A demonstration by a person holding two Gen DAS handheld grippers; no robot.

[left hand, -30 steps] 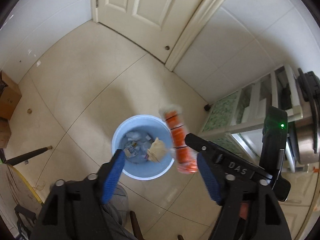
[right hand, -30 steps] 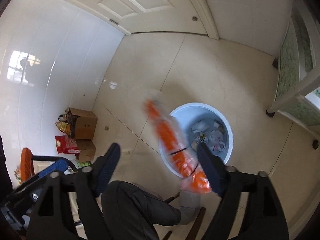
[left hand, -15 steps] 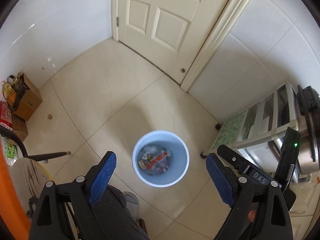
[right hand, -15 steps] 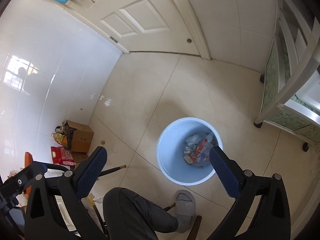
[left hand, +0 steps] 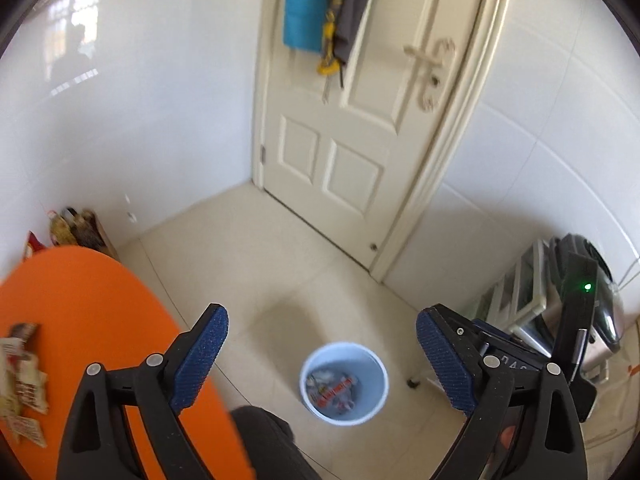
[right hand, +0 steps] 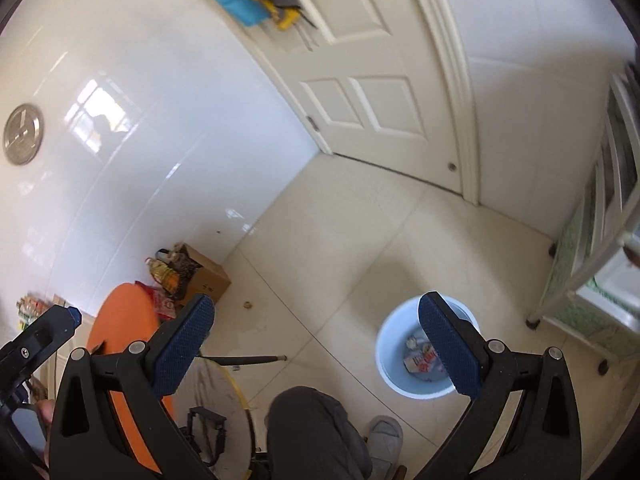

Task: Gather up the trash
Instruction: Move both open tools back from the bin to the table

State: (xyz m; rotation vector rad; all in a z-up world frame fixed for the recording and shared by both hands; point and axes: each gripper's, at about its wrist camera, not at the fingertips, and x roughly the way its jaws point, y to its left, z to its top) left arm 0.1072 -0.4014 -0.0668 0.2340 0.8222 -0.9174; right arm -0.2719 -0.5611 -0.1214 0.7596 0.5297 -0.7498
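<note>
Hovering empty above the bin [left hand: 344, 384], left tongs [left hand: 320, 360] opening, right tongs [right hand: 316, 348] wide apart — next up, wrappers [left hand: 22, 376] at the orange surface [left hand: 92, 312] edge.

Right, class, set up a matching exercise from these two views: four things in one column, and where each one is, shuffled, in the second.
Things:
1. blue bin
2. cardboard box
3. blue cloth
4. snack wrappers

Places:
A. hanging on the door
B. on the orange table
C. on the floor beside the white rack
D. against the white wall by the corner

Pairs: 1-C, 2-D, 3-A, 4-B
</note>
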